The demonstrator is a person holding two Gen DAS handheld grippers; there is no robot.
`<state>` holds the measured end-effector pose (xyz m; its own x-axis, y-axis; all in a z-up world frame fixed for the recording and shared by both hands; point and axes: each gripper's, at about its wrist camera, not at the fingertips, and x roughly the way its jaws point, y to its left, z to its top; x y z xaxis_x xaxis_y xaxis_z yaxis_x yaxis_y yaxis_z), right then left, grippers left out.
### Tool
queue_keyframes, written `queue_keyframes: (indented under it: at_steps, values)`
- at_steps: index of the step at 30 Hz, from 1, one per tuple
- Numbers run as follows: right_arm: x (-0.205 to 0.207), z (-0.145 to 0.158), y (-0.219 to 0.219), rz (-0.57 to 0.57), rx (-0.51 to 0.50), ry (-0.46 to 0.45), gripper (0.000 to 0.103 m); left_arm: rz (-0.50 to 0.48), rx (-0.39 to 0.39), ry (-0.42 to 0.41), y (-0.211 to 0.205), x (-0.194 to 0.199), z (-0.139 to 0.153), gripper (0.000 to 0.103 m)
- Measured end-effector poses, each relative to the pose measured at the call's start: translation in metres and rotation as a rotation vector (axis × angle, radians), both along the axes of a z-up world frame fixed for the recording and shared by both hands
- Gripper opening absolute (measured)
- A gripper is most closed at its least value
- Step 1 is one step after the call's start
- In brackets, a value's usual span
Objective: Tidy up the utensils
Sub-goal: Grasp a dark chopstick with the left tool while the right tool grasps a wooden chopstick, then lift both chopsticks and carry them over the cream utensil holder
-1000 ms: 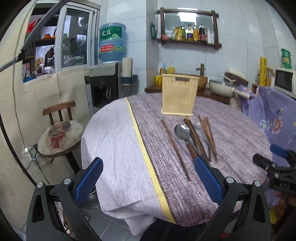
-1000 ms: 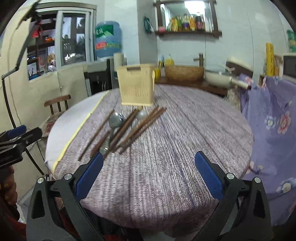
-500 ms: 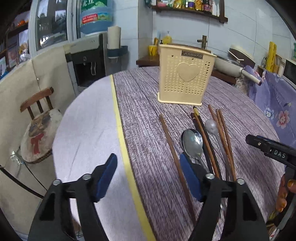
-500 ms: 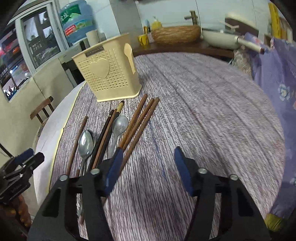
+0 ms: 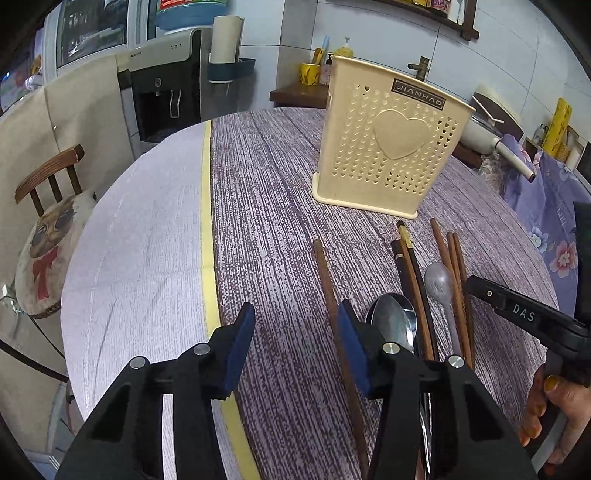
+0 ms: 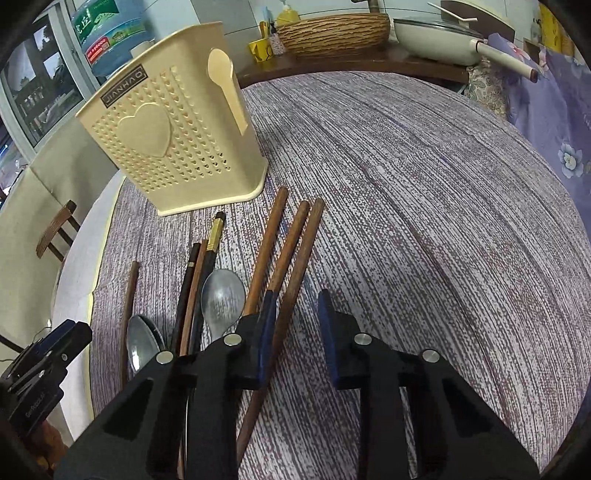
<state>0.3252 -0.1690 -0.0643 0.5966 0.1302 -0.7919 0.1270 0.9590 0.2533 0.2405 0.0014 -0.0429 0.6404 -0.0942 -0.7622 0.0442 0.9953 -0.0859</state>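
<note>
A cream perforated utensil holder (image 5: 391, 147) (image 6: 173, 140) stands upright on the round table (image 5: 147, 240). In front of it lie a lone brown chopstick (image 5: 323, 266) (image 6: 131, 291), dark chopsticks with a gold band (image 5: 404, 236) (image 6: 214, 236), a large steel spoon (image 5: 393, 319) (image 6: 142, 343), a small grey spoon (image 5: 437, 282) (image 6: 221, 295) and three brown chopsticks (image 5: 448, 251) (image 6: 295, 229). My left gripper (image 5: 295, 347) hovers by the lone chopstick, jaws closing and pressing nothing. My right gripper (image 6: 297, 332) is closing over the rightmost brown chopstick without touching it.
A wooden chair (image 5: 48, 192) with a cushion stands left of the table. Behind it is a water dispenser (image 5: 166, 92). A side counter at the back holds a wicker basket (image 6: 332, 31) and a white pan (image 6: 436, 40). Purple floral cloth (image 6: 554, 110) hangs at the right.
Both grippers have moved forward and tilted down toward the utensils. Both pairs of jaws have narrowed a good deal from fully wide.
</note>
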Motion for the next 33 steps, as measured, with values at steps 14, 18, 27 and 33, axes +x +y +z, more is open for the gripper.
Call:
queue_keyframes:
  at_steps: [14, 18, 27, 33]
  values:
    - [0.026, 0.0, 0.001, 0.003, -0.083, 0.026, 0.014, -0.01, 0.005, 0.078, -0.012, 0.033, -0.015, 0.034]
    - [0.034, 0.0, -0.001, -0.002, -0.082, 0.031, 0.014, -0.001, 0.03, 0.109, -0.019, 0.047, -0.02, 0.027]
    - [0.053, 0.0, 0.001, -0.034, -0.084, 0.033, 0.013, 0.01, 0.128, 0.11, -0.034, 0.059, -0.023, 0.016]
    - [0.051, -0.002, 0.001, -0.034, -0.085, 0.024, 0.011, 0.02, 0.123, 0.112, -0.029, 0.063, -0.023, 0.009]
